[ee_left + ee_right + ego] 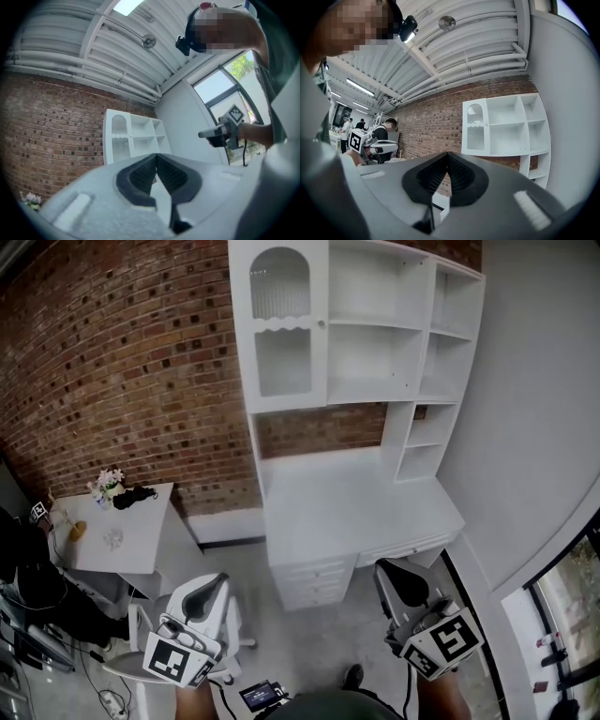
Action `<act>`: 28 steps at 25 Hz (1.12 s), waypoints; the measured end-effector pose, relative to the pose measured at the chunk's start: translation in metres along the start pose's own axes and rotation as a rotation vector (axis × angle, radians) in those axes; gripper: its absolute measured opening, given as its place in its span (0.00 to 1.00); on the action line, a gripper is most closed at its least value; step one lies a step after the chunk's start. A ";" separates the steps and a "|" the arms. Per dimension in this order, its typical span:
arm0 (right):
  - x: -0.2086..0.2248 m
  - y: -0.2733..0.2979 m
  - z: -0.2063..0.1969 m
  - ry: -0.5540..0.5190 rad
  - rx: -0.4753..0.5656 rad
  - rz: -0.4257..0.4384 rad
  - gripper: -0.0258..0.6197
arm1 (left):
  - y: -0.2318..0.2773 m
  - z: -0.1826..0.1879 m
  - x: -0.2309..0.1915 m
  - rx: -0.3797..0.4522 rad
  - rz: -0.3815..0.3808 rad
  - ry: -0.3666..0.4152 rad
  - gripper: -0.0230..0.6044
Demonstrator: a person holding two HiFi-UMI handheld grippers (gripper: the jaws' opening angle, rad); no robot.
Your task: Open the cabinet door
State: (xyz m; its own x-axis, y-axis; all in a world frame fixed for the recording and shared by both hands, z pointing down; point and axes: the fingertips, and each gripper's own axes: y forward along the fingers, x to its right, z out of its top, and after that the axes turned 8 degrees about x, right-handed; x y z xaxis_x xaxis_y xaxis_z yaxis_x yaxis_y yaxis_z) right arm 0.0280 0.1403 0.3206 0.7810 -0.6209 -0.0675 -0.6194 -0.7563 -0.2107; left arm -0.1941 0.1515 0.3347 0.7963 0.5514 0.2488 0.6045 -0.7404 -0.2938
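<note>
A white hutch cabinet (375, 334) stands on a desk against the brick wall. Its one door (279, 324), with an arched glass pane, is at the upper left and closed, with a small knob (321, 323) on its right edge. The door also shows far off in the left gripper view (118, 138) and the right gripper view (475, 127). My left gripper (214, 580) (156, 157) and right gripper (389, 568) (447, 154) hang low in front of the desk, well short of the cabinet. Both are shut with nothing between the jaws.
The white desk top (347, 507) with drawers (314, 579) juts out below the hutch. A small white side table (117, 531) with flowers stands to the left, with cables and gear on the floor beside it. A plain wall and window (562, 606) are on the right.
</note>
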 end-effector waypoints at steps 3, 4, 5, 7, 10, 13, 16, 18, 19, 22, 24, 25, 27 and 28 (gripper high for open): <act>0.021 0.005 -0.004 0.009 0.006 0.017 0.05 | 0.018 -0.003 0.003 -0.008 0.014 0.014 0.04; 0.029 0.007 -0.006 0.013 0.006 0.021 0.05 | 0.024 -0.006 0.004 -0.011 0.020 0.018 0.04; 0.037 0.009 -0.008 0.017 0.007 0.027 0.05 | 0.031 -0.008 0.004 -0.015 0.026 0.020 0.04; 0.055 0.015 -0.011 0.024 0.009 0.038 0.05 | 0.046 -0.013 0.005 -0.026 0.038 0.023 0.04; 0.084 0.023 -0.013 0.031 0.015 0.057 0.05 | 0.073 -0.020 0.008 -0.035 0.054 0.031 0.04; 0.114 0.029 -0.019 0.043 0.013 0.079 0.05 | 0.098 -0.029 0.013 -0.050 0.073 0.034 0.04; 0.141 0.033 -0.028 0.059 0.006 0.104 0.05 | 0.120 -0.039 0.022 -0.072 0.093 0.037 0.04; 0.159 0.034 -0.031 0.065 0.008 0.118 0.05 | 0.134 -0.043 0.028 -0.081 0.103 0.043 0.04; 0.167 0.035 -0.031 0.066 0.011 0.125 0.05 | 0.141 -0.044 0.030 -0.085 0.108 0.048 0.04; 0.189 0.038 -0.033 0.071 0.024 0.147 0.05 | 0.159 -0.048 0.036 -0.098 0.123 0.062 0.04; 0.201 0.038 -0.036 0.078 0.028 0.153 0.05 | 0.169 -0.050 0.040 -0.105 0.126 0.068 0.04; 0.207 0.038 -0.038 0.083 0.029 0.153 0.05 | 0.174 -0.052 0.042 -0.110 0.125 0.070 0.04; 0.218 0.040 -0.041 0.091 0.028 0.151 0.05 | 0.185 -0.054 0.043 -0.119 0.121 0.075 0.04; 0.223 0.042 -0.042 0.094 0.028 0.150 0.05 | 0.190 -0.054 0.042 -0.121 0.119 0.077 0.04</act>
State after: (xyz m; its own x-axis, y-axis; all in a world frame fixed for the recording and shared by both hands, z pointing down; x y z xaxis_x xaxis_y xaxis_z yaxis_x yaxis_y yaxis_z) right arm 0.1734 -0.0385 0.3375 0.6681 -0.7440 -0.0094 -0.7252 -0.6483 -0.2319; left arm -0.0472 0.0133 0.3395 0.8553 0.4292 0.2903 0.4951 -0.8421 -0.2137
